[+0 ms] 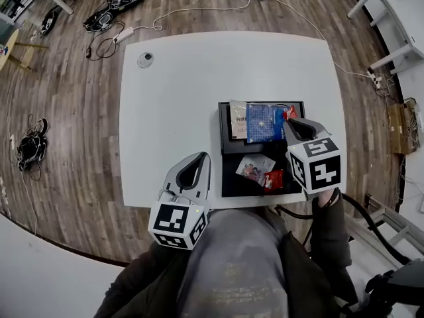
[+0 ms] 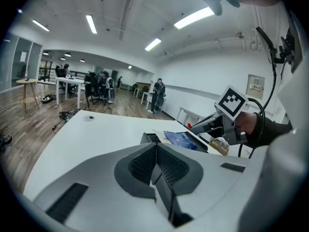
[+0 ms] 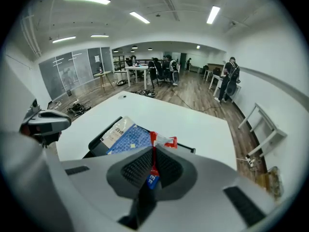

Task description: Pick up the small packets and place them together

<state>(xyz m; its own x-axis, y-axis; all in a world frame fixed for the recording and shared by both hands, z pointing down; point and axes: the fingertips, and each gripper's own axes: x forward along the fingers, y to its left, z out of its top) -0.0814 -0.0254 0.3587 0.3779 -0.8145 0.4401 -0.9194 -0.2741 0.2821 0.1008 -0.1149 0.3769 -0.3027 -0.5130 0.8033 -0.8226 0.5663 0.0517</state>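
A black two-part tray (image 1: pixel 227 148) stands at the table's near right. Its far part holds a beige packet (image 1: pixel 238 120) and a blue packet (image 1: pixel 265 123). My right gripper (image 1: pixel 289 120) hangs over that part's right end, shut on a small red packet (image 1: pixel 290 113); the red packet (image 3: pixel 163 141) sticks out past the pads above the blue packet (image 3: pixel 129 139). The near part holds a white printed packet (image 1: pixel 255 167) and another red packet (image 1: pixel 273 179). My left gripper (image 1: pixel 203 158) hovers at the table's near edge, left of the tray, shut with nothing in it (image 2: pixel 155 146).
A small round grey object (image 1: pixel 145 59) lies on the white table (image 1: pixel 199 91) at its far left. Cables and a power strip (image 1: pixel 122 36) lie on the wooden floor behind. Other white tables (image 1: pixel 397 18) stand to the right. People are at desks in the background.
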